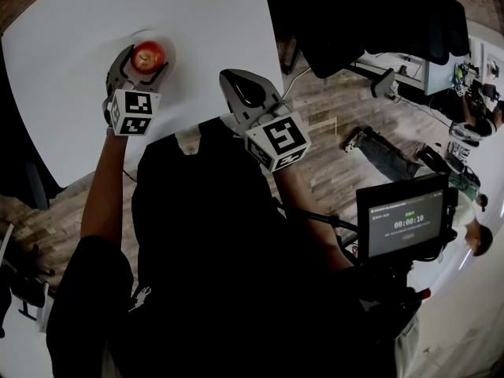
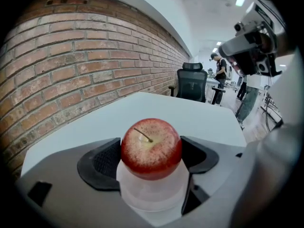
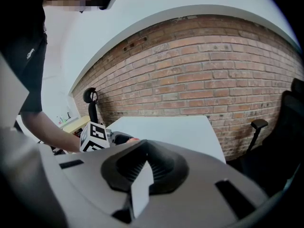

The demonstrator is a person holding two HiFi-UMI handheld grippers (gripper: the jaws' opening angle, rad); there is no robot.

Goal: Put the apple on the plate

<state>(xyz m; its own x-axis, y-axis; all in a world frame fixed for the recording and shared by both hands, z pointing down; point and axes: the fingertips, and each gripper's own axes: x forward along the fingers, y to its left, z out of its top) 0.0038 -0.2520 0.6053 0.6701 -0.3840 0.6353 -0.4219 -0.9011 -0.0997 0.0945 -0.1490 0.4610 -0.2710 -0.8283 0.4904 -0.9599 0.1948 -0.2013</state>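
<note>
Pinches the apple (image 2: pixel 151 148) with the left gripper (image 1: pixel 146 63) over the plate (image 2: pixel 152 194) (white, on the table (image 1: pixel 71 93)); holds the right gripper (image 3: pixel 141 175) pressed together, empty.

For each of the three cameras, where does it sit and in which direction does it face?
Head view: on the person's head, facing steeply down at the white table; left arm, left gripper, right gripper show.
Left gripper view: on the left gripper, facing along its fingers, shut on the apple over the plate.
Right gripper view: on the right gripper, facing past its shut, empty fingers at the table; the left arm shows.
Shared: all show the table; head and left gripper views share the apple.
</note>
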